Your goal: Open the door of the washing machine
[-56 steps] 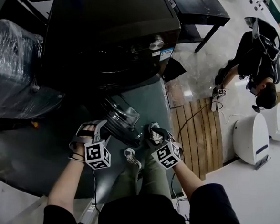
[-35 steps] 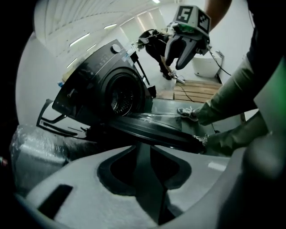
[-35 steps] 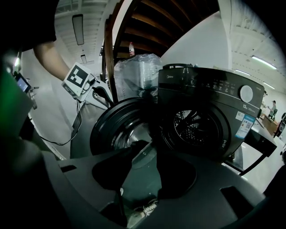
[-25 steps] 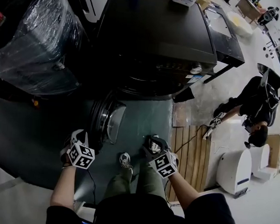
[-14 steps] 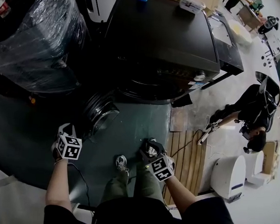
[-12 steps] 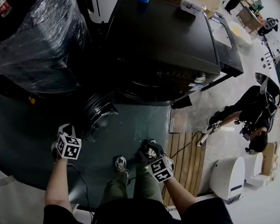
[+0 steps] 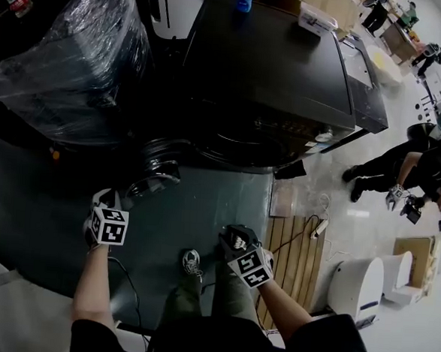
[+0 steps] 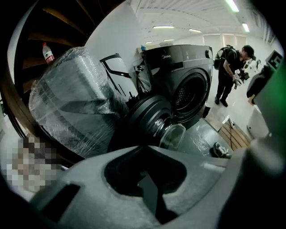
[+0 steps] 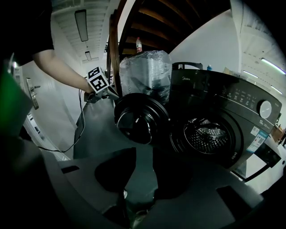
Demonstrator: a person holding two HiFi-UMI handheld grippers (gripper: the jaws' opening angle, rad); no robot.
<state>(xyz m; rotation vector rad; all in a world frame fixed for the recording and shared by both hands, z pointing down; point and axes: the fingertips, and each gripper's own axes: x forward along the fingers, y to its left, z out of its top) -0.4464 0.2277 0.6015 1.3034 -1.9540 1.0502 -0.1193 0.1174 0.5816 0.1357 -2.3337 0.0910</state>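
Note:
The dark front-loading washing machine [image 7: 273,70] stands at the top centre of the head view. Its round door [image 7: 154,173] hangs swung wide to the left, and the drum [image 9: 210,134] is bare. The door's glass bowl [image 8: 172,134] faces the left gripper view. My left gripper [image 7: 102,203] is shut with nothing in it, a little left of the door's rim and apart from it; its jaws [image 8: 149,179] meet. My right gripper [image 7: 231,240] is over the green floor, away from the machine. Its jaws [image 9: 140,179] have just been closing and hold nothing, with a gap between them.
A plastic-wrapped appliance [image 7: 71,56] stands left of the machine, close behind the open door. A wooden slatted board [image 7: 293,267] and a white device [image 7: 355,290] lie at the right. Another person [image 7: 424,178] stands at the far right. My shoe [image 7: 192,263] is between the grippers.
The door has swung further open to the left. My left gripper moved left with it and now stands off the rim. The right gripper has shifted only a little.

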